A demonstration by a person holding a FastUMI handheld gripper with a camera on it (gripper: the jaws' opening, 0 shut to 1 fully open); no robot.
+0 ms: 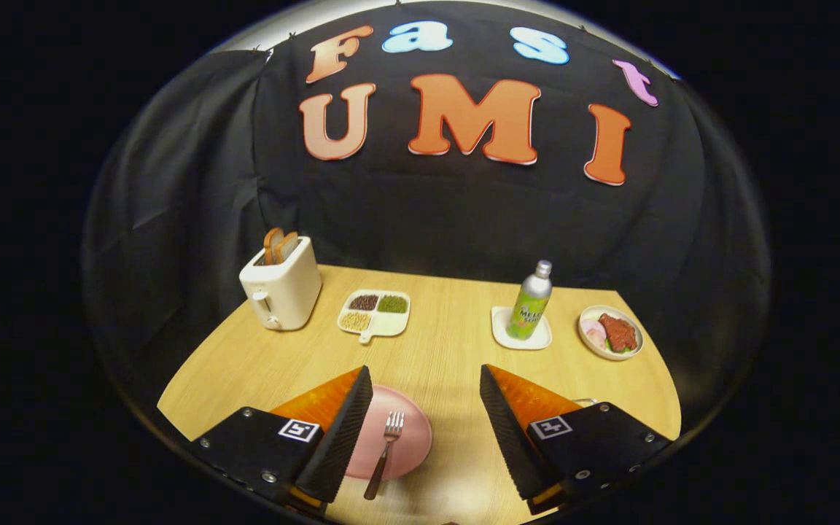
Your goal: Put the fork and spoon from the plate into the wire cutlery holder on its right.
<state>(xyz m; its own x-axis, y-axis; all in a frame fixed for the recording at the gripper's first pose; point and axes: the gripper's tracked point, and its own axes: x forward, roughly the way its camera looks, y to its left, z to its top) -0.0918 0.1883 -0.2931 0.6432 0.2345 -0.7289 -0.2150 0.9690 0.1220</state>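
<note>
The fork [385,452] lies on the pink plate [409,437], tines toward the far side and its dark handle running back over the plate's near rim onto the wooden table [449,343]. It sits between the 2 fingers, closer to the left one. The plate is partly covered by the left finger, which overlaps its left side. No spoon can be made out on the plate.

The gripper [426,383] is spread wide, its 2 fingers well apart and holding nothing; bare table shows between their tips.

Just behind the right finger, a thin curve of wire [584,400] peeks out on the table; it may be the rim of the wire cutlery holder, but too little of it shows to be sure.

Farther off, beyond the fingers, a white divided tray [383,324] holds 3 kinds of beans in dark, green and pale portions. To its left stands a cream toaster [281,288] with 2 slices of bread upright in its slots. To the right of the tray, a green and silver bottle [529,302] stands upright on a white coaster [518,337]. Right of that, a small bowl [586,339] holds a piece of reddish meat and something pink.
</note>
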